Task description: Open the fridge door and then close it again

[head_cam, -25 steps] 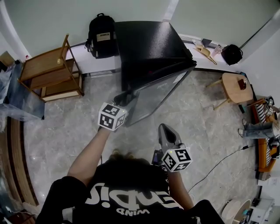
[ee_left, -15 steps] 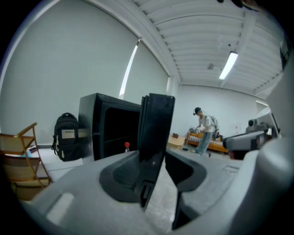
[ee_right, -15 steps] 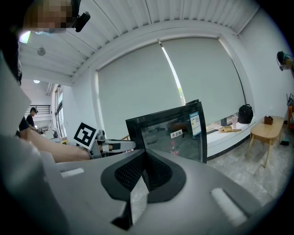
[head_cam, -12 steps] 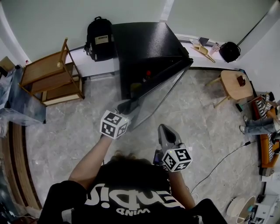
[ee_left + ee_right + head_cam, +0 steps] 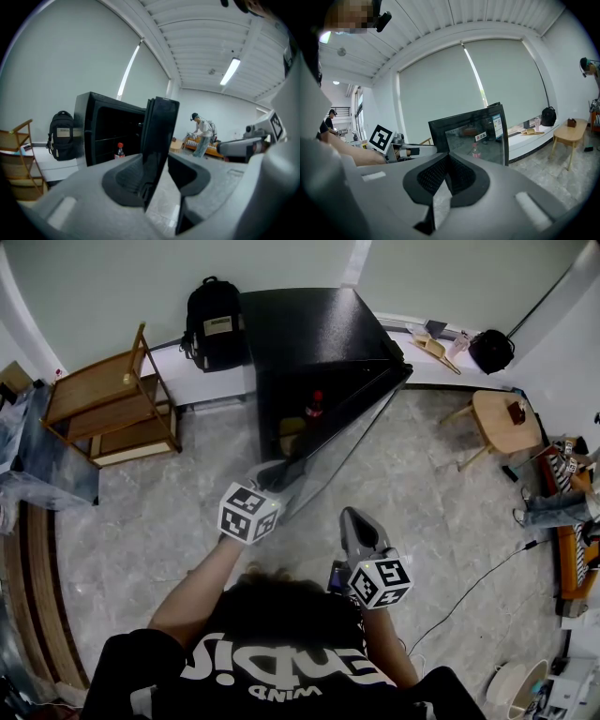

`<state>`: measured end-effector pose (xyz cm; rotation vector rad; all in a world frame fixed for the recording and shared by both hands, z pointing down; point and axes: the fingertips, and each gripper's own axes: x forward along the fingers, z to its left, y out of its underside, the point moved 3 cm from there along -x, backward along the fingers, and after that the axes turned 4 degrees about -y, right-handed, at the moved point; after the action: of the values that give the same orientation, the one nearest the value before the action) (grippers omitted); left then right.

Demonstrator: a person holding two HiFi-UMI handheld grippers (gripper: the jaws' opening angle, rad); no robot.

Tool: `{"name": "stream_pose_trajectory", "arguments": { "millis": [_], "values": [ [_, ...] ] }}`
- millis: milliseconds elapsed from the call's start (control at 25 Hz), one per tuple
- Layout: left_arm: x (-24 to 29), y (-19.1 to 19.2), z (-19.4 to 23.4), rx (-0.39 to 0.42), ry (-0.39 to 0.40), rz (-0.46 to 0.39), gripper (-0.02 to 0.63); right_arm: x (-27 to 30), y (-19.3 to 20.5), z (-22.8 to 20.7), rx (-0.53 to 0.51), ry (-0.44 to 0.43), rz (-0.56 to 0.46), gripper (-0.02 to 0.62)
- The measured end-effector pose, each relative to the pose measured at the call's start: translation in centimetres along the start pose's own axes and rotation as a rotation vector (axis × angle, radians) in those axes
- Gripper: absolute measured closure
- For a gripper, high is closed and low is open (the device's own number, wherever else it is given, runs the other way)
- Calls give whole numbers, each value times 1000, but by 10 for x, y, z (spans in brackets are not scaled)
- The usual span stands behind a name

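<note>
The black fridge (image 5: 309,334) stands against the far wall with its glass door (image 5: 352,432) swung partly open. A red-capped bottle (image 5: 316,407) shows inside. My left gripper (image 5: 281,470) holds the door's free edge. In the left gripper view the door edge (image 5: 161,126) stands between the pads, which press on both its faces; the jaws have just been closing on it. My right gripper (image 5: 352,514) hangs low in front of my body, pads together, holding nothing. The right gripper (image 5: 449,161) view looks at the door's outer glass (image 5: 473,133).
A wooden shelf unit (image 5: 112,395) stands left of the fridge, with a black backpack (image 5: 217,320) on the white ledge behind. A round wooden stool (image 5: 506,423) sits to the right. A cable (image 5: 469,592) runs across the floor. A person (image 5: 202,133) stands far off.
The door has swung further open as my left gripper drew its edge toward me. The fridge's inside and the bottle have come into sight. The right gripper has stayed put.
</note>
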<state>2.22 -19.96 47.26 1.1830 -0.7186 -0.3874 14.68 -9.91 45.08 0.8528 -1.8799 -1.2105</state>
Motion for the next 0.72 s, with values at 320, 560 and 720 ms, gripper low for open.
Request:
{"name": "stream_pose_trajectory", "arguments": {
  "millis": [320,560,720],
  "values": [
    [-1,1,-7,-9,18,-1,440,1,-1,-2,4,7,-9,598],
    [-1,3,-11,-16,25,-5,442,0,0,-4,10,13,-9,598],
    [-1,4,-15,-19,27,-6,442,1,-1,-5,9,13,-13,598]
  ]
}}
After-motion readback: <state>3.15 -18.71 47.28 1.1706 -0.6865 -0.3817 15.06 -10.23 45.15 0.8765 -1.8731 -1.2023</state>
